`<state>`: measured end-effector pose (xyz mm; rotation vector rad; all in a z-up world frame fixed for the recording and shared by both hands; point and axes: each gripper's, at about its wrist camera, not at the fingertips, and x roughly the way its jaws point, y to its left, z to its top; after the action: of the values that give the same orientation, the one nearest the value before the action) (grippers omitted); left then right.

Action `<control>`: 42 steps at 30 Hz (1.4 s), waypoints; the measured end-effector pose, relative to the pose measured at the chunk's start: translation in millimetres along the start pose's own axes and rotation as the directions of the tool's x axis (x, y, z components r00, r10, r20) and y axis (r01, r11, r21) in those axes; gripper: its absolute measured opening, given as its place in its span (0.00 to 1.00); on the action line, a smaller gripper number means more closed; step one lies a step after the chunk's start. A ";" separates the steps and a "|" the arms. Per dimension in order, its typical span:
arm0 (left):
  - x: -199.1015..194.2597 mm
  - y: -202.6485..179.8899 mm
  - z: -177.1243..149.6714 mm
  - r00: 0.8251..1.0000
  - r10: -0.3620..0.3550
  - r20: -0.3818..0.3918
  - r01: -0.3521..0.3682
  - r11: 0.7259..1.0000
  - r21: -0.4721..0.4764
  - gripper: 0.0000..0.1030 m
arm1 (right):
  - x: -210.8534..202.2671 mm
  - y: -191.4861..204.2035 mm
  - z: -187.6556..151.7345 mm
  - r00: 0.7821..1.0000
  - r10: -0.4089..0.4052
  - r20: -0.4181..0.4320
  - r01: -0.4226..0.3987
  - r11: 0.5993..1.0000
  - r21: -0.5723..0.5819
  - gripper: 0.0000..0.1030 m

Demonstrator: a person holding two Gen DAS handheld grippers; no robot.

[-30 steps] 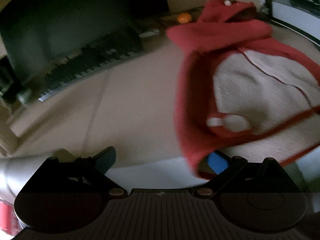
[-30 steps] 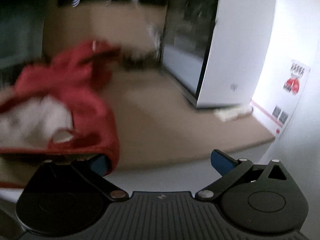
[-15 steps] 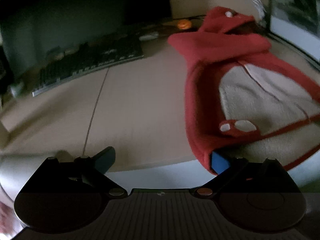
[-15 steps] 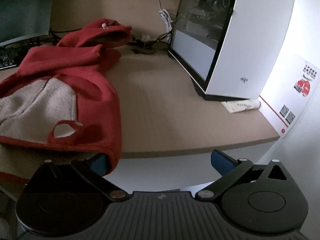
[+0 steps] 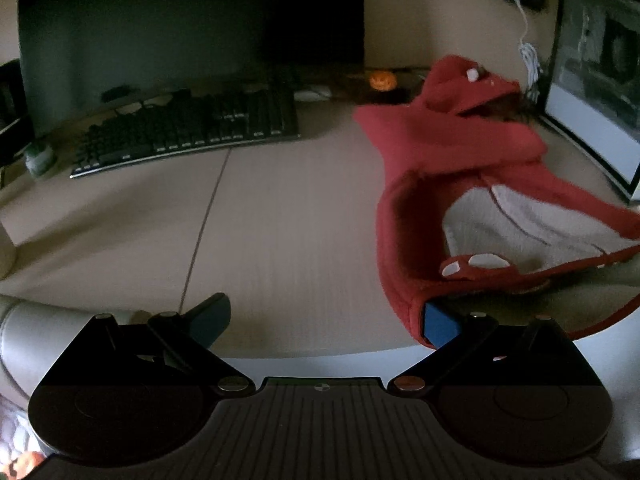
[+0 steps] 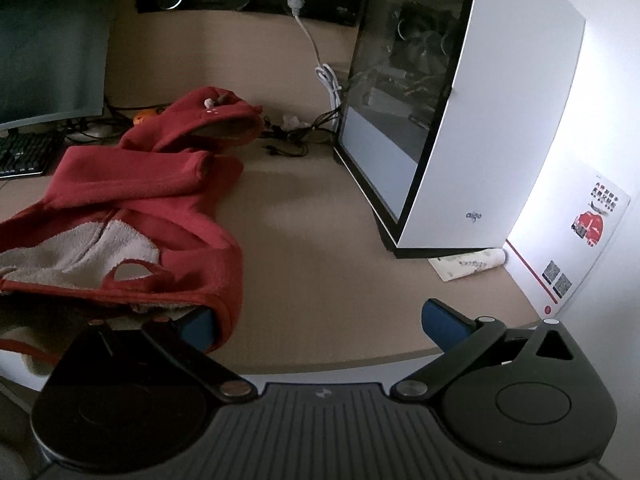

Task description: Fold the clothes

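Note:
A red hooded fleece garment (image 5: 460, 168) with a cream front panel lies on the beige desk (image 5: 280, 220), hood toward the back. It also shows in the right wrist view (image 6: 160, 200). My left gripper (image 5: 324, 320) is open at the desk's front edge; its right fingertip (image 5: 438, 322) touches the garment's lower left hem corner. My right gripper (image 6: 320, 326) is open at the front edge; its left fingertip (image 6: 196, 326) sits against the garment's lower right hem corner. Neither is closed on cloth.
A black keyboard (image 5: 188, 132) and dark monitor (image 5: 180, 28) stand at the back left. A white PC case (image 6: 460, 112) with a glass side stands at the right, cables (image 6: 320, 80) behind it. A small tube (image 6: 468, 264) lies by the case. An orange toy (image 5: 382, 80) sits behind the hood.
Both grippers have risen and tilted, so more of the desk's back shows. The garment lies farther from the lenses. Both stay open at the hem corners.

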<state>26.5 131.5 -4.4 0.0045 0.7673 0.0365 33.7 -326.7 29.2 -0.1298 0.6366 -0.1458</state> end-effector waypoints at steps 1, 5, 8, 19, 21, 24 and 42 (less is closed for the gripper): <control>-0.3 0.2 1.2 1.000 -0.001 -0.003 0.001 1.000 -0.005 0.99 | 0.8 -0.5 -0.4 1.000 -0.001 -0.008 0.001 1.000 0.005 1.00; -0.1 -2.8 0.8 1.000 0.001 -0.017 -0.001 1.000 -0.004 0.99 | 6.5 -3.3 -7.4 0.999 -0.008 -0.046 0.009 1.000 0.028 1.00; 2.1 -5.8 -2.5 1.000 -0.002 -0.027 0.002 1.000 0.003 0.99 | 5.3 -4.1 -14.1 0.998 -0.010 -0.059 0.011 0.999 0.031 1.00; -15.4 -2.6 -10.3 0.998 -0.034 -0.061 0.039 0.995 0.087 0.99 | -39.8 -25.0 -4.7 0.999 0.050 -0.001 -0.050 0.999 0.005 1.00; -22.5 -0.5 -3.4 0.998 -0.051 -0.042 0.054 0.994 0.094 0.99 | -38.0 -28.3 9.0 0.998 0.060 0.025 -0.060 0.998 0.004 1.00; -23.0 6.2 17.7 0.996 -0.090 -0.016 0.091 0.993 0.072 0.99 | -20.8 -32.3 34.2 0.994 0.087 0.062 -0.088 0.996 0.008 1.00; 95.4 -12.9 188.5 0.995 0.041 0.088 -0.044 0.999 0.032 1.00 | 201.8 6.5 182.7 0.987 0.136 0.090 -0.121 0.980 -0.157 1.00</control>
<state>226.4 123.7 64.8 0.0545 0.6807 0.0630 304.2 -341.9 56.3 -0.2406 0.5539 0.0346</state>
